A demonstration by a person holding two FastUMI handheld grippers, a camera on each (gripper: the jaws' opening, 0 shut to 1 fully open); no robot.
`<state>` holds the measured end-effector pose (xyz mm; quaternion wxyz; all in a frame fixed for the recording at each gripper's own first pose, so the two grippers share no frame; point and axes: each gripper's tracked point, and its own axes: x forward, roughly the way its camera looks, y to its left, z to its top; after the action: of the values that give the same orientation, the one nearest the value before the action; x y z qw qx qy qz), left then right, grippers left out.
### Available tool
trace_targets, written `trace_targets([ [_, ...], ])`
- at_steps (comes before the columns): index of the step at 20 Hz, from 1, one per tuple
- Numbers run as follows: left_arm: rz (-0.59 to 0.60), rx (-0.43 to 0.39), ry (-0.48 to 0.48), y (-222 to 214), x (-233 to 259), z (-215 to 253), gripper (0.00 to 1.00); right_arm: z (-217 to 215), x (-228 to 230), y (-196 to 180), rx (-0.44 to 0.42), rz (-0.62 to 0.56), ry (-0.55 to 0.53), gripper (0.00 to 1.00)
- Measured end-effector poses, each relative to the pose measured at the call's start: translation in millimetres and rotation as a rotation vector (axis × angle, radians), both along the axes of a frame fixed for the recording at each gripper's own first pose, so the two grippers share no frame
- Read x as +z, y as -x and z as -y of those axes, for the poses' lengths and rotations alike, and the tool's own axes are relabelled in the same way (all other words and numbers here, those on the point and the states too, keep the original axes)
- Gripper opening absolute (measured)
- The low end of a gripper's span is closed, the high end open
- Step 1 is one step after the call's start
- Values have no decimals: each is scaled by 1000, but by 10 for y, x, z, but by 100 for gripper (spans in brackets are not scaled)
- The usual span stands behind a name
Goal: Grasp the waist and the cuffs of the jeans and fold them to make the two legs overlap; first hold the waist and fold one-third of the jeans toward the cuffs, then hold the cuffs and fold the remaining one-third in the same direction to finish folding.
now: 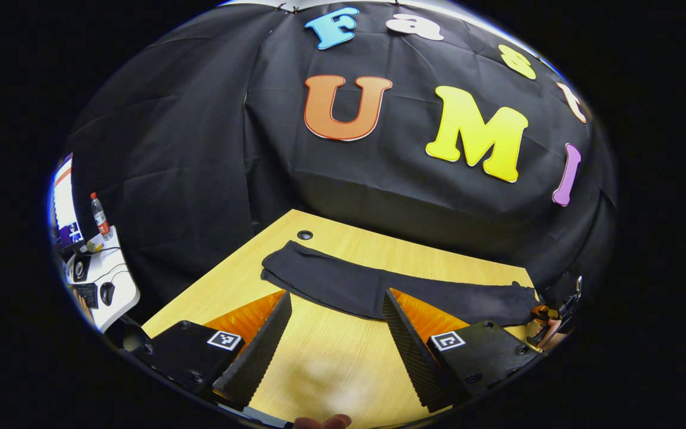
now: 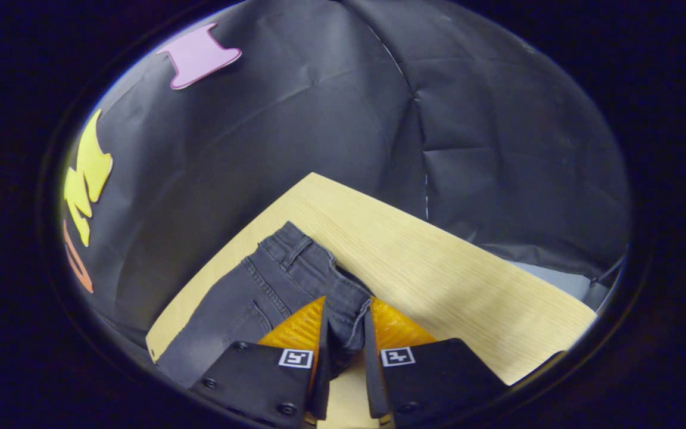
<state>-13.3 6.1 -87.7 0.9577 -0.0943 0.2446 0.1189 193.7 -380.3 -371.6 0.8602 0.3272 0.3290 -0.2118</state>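
The jeans [image 1: 379,289] lie stretched flat across the wooden worktop [image 1: 331,357], a long dark strip running side to side in the left gripper view, and over on the right the right claw [image 2: 346,351] has its two fingers closed in on the waistband [image 2: 343,310], denim bunched in the narrow gap between them. The left claw [image 1: 334,339] is a different story: fingers spread wide apart, hovering over bare wood just short of the near edge of the legs, holding nothing. At the far right rim of that same view there's the other claw [image 1: 548,322] down at the waist end of the cloth. So my read is we're at the very start, one end gripped and the cuff end [image 1: 286,256] not yet taken. Here's the worry: if the waist gets lifted now, with the cuffs loose, the whole garment could drag along the worktop rather than fold, and the legs would end up skewed instead of stacked. The grip at the waist also looks like it has only a pinch near the edge, so the heavy denim may slip free mid-swing. A bottle [image 1: 100,217] and other clutter sit on a side table [image 1: 119,292] well off to the left, safely away from all this.
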Motion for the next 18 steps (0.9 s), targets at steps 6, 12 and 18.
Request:
trace_targets([
  [6, 34, 45, 10, 126, 33, -194, 99, -168, 695, -27, 147, 70, 234, 12],
  [12, 94, 95, 24, 214, 101, -479, 99, -657, 1497, -14, 358, 281, 357, 12],
  [18, 161, 113, -41, 269, 269, -848, 99, -934, 1986, 21, 574, 396, 370, 12],
])
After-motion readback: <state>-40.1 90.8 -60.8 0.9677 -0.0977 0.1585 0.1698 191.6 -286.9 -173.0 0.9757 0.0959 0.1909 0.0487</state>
